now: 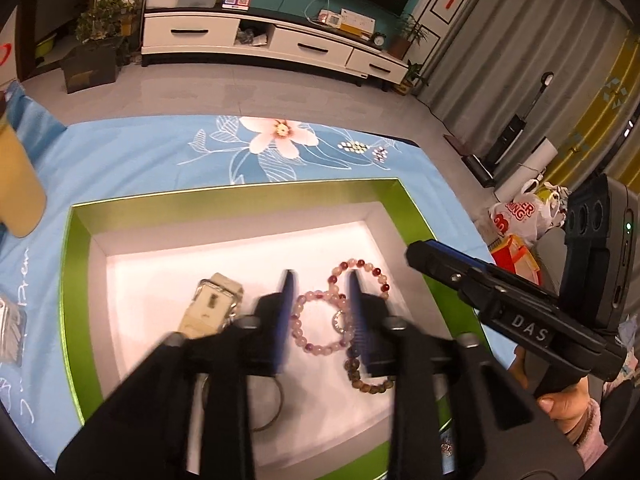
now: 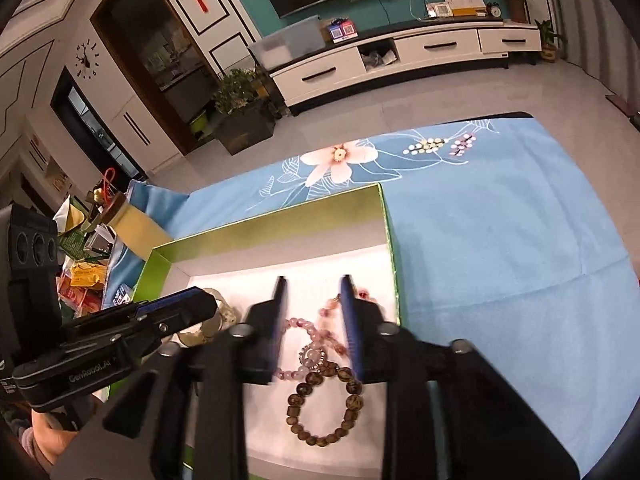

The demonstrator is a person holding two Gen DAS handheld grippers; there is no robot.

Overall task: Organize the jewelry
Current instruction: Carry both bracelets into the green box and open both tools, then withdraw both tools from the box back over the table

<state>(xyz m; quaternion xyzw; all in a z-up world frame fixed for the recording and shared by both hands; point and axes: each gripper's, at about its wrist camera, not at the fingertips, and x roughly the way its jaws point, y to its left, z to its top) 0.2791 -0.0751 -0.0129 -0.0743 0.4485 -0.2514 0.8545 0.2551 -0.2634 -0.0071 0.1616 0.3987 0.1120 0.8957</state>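
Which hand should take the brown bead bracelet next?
Right. The right gripper hovers open over the brown bracelet; the left gripper straddles the pink bracelet.

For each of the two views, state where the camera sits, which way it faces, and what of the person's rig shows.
Left wrist: on the left gripper, looking down into the green box at the pink bead bracelet; the right gripper and a hand show at right.
Right wrist: on the right gripper, facing the same box; the left gripper shows at left.
Shared: box, bracelets, blue floral cloth.
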